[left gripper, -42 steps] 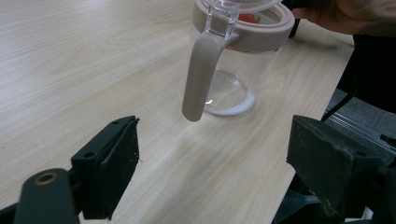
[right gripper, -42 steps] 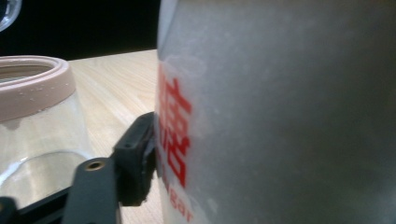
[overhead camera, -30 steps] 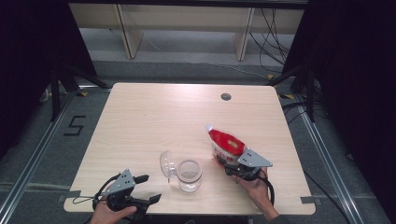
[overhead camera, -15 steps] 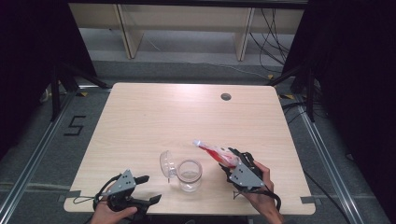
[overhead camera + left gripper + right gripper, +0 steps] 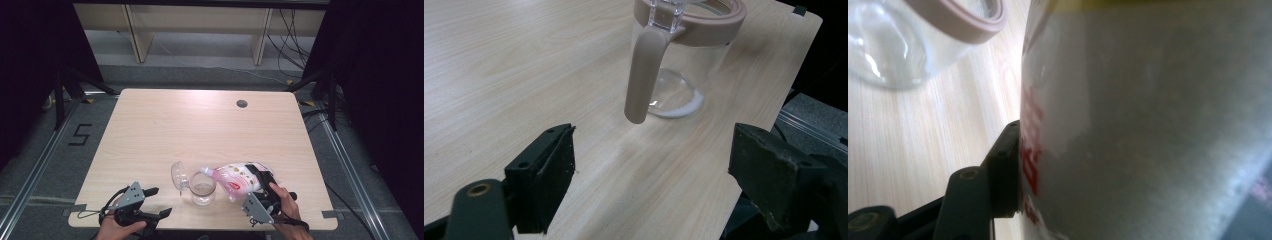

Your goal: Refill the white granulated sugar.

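A clear glass jar [image 5: 203, 188] with a pink rim stands near the table's front edge, its hinged lid [image 5: 177, 175] swung open to the left. My right gripper [image 5: 261, 181] is shut on a red-and-white pouch [image 5: 234, 177]. The pouch is tipped left, with its spout over the jar's mouth. In the right gripper view the pouch [image 5: 1148, 125] is pressed against one finger [image 5: 1003, 165], and the jar [image 5: 908, 35] is at upper left. My left gripper [image 5: 160, 201] rests open at the front left. It faces the jar [image 5: 681, 55], which has a little white powder [image 5: 679, 107] at the bottom.
The light wood table [image 5: 200, 130] has a round cable hole [image 5: 242, 103] at the back right. Its front edge runs just behind both hands. Shelving and cables sit on the floor beyond the far edge.
My right gripper has rolled over and swung the pouch down to the left, from slanting above the table to lying with its spout over the jar. The left gripper has stayed put.
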Action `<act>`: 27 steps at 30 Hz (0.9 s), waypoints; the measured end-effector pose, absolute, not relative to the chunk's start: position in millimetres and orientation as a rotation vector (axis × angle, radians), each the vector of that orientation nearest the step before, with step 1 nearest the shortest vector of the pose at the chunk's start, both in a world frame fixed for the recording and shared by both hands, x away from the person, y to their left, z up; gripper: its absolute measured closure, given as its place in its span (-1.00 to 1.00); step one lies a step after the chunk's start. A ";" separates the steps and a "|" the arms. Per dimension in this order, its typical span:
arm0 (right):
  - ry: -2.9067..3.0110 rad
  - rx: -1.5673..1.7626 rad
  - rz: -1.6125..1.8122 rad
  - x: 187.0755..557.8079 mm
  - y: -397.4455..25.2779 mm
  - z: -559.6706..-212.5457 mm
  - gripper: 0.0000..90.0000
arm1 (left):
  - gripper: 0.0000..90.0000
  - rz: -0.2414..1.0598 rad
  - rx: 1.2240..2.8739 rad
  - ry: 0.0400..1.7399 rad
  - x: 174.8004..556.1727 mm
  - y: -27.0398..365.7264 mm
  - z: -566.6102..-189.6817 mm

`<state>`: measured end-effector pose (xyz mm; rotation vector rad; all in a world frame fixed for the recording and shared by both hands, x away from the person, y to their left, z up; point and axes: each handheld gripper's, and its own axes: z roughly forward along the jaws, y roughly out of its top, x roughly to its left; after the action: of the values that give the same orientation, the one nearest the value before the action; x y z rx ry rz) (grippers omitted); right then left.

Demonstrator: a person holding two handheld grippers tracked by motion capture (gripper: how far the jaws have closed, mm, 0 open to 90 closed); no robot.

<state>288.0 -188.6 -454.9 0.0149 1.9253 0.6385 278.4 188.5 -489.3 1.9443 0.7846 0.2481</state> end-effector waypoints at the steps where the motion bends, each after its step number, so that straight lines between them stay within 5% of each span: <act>1: 1.931 0.010 0.625 286.0 -188.0 -454.3 -0.03 | -0.60 0.249 1.943 0.786 278.3 188.5 -489.2; 27: 1.809 -0.348 0.156 278.6 -175.4 -458.2 0.00 | -0.60 0.257 1.972 0.757 280.3 188.3 -490.7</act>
<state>278.6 -175.4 -458.2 -0.3480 1.8090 0.1562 280.3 188.3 -490.7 1.9722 0.7571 0.2571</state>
